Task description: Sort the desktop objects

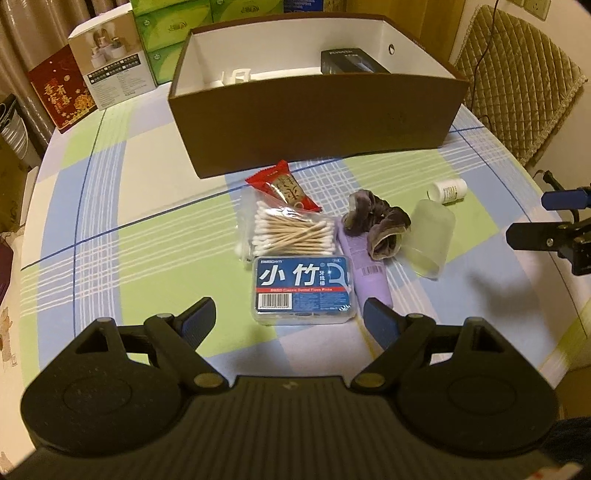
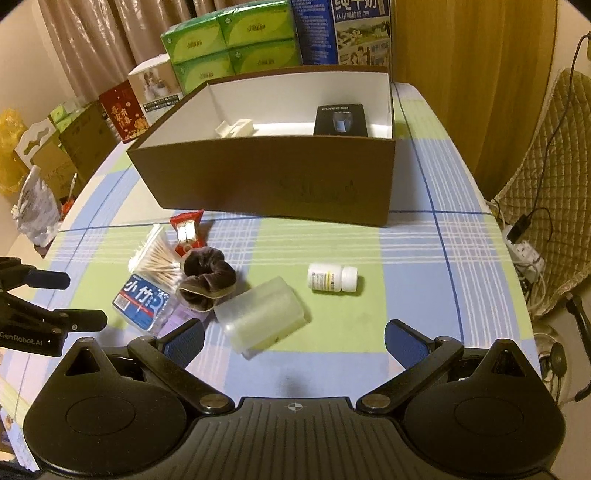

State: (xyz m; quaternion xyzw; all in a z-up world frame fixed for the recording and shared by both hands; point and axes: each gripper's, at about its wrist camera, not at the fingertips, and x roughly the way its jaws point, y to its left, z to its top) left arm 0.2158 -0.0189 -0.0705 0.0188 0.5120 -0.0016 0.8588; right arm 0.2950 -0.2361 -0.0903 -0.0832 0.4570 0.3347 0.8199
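Note:
A brown box (image 1: 317,122) (image 2: 266,177) with white inside holds a black box (image 2: 341,120) and a white clip (image 2: 236,127). In front of it lie a red snack packet (image 1: 284,190), a bag of cotton swabs (image 1: 291,232), a blue floss case (image 1: 304,290), a purple tube (image 1: 371,273), a brown scrunchie (image 1: 376,223) (image 2: 207,278), a translucent cup (image 1: 430,242) (image 2: 262,315) on its side and a white pill bottle (image 1: 448,190) (image 2: 332,278). My left gripper (image 1: 291,326) is open just before the floss case. My right gripper (image 2: 293,341) is open near the cup.
Green tissue packs (image 2: 229,40), a white carton (image 1: 110,59), a red box (image 1: 55,92) and blue milk cartons (image 2: 343,31) stand behind the brown box. A quilted chair (image 2: 554,184) with cables is at the right. The checked tablecloth (image 2: 424,258) covers the round table.

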